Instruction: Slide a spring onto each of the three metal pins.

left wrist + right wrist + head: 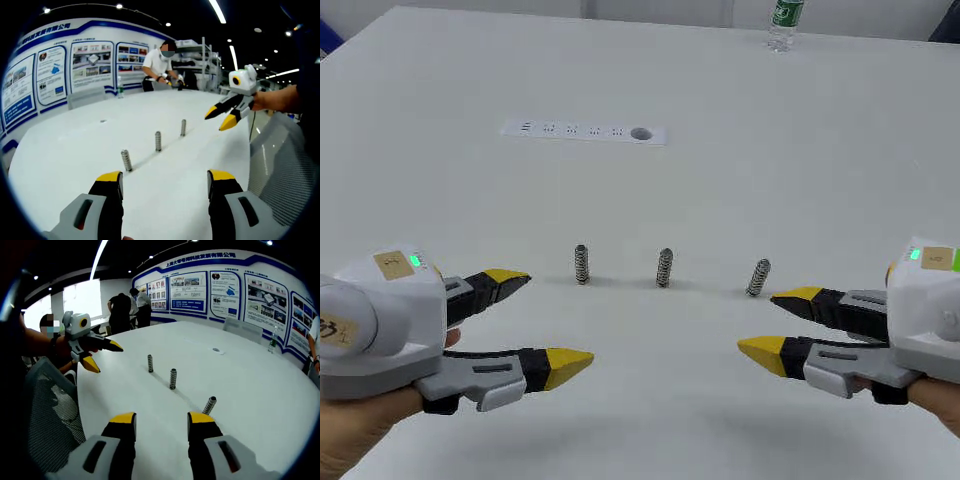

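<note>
We are holding the left gripper (558, 316) with its jaws spread wide and nothing between them. The right gripper (758, 321) is likewise standing open and empty. Both are hovering just above the bench (440, 180), on our side of the middle spring (664, 268), one to each flank of it.

The middle spring is standing upright on the bench. The left spring (581, 264) is standing upright near it on one side. The right spring (758, 277) is leaning a little on the other side, closest to the right gripper. The coils are hiding whatever is inside them, so we cannot see the pins. Since all three are standing on end in a row, we are judging that each is already sitting on a pin.

We are therefore reading the task as finished or nearly so, with no loose spring lying around the middle one. The next move may call for nudging the right spring straight with a gentle pinch.

Well beyond the middle spring a power strip (582, 131) is lying flat. Farther still a water bottle (783, 22) is standing, and we cannot tell how full it is.
</note>
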Tool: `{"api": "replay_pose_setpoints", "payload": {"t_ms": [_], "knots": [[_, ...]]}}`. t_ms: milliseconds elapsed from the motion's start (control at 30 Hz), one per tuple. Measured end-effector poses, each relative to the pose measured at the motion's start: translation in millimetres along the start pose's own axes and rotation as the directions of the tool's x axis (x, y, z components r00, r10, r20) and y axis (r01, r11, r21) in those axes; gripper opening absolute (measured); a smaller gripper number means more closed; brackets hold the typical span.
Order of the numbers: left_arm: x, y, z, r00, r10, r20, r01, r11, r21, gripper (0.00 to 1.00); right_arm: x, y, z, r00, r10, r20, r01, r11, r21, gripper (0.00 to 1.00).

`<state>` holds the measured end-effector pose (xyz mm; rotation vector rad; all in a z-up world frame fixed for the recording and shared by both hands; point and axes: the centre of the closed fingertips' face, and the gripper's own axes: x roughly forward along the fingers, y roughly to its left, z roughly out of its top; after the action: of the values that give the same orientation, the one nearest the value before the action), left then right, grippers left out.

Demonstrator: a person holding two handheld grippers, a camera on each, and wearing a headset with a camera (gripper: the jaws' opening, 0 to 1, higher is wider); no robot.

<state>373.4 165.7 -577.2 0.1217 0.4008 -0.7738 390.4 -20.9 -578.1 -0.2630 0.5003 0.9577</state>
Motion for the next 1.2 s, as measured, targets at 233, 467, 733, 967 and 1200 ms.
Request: {"api": "replay_pose_setpoints", "payload": {"t_ms": [233,467,733,967,1200], "knots": [[-0.8,-2.4,-1.4,1.0,-0.006,-0.003,0.006,1.0,-0.003,0.71,-16.8,-13.0,-0.9,0.9989,-0.032,0.033,0.031,0.999,0.01,0.46],[-3.3,-2.0,-3.8,1.0,-0.003,-0.004,0.003,1.0,-0.007,0.71,-26.1,-20.8,-4.8,0.9976,-0.031,0.061,0.031,1.0,0.005,0.55],[-2.7,-0.8,-13.0,0.9999,0.0,-0.015,0.0,1.0,-0.017,0.72,-29.4,-30.0,-8.2,0.9935,-0.053,0.1,0.051,0.998,0.025,0.62],[-2.1,4.5,-24.4,0.9991,0.009,-0.041,-0.01,1.0,-0.014,0.73,-24.1,-30.7,-16.8,0.9962,-0.045,0.074,0.043,0.999,0.027,0.63],[-3.8,9.8,-27.1,0.9985,0.023,-0.05,-0.024,0.999,-0.022,0.73,-21.4,-32.4,-18.3,0.9969,-0.039,0.068,0.037,0.999,0.039,0.64]]}}
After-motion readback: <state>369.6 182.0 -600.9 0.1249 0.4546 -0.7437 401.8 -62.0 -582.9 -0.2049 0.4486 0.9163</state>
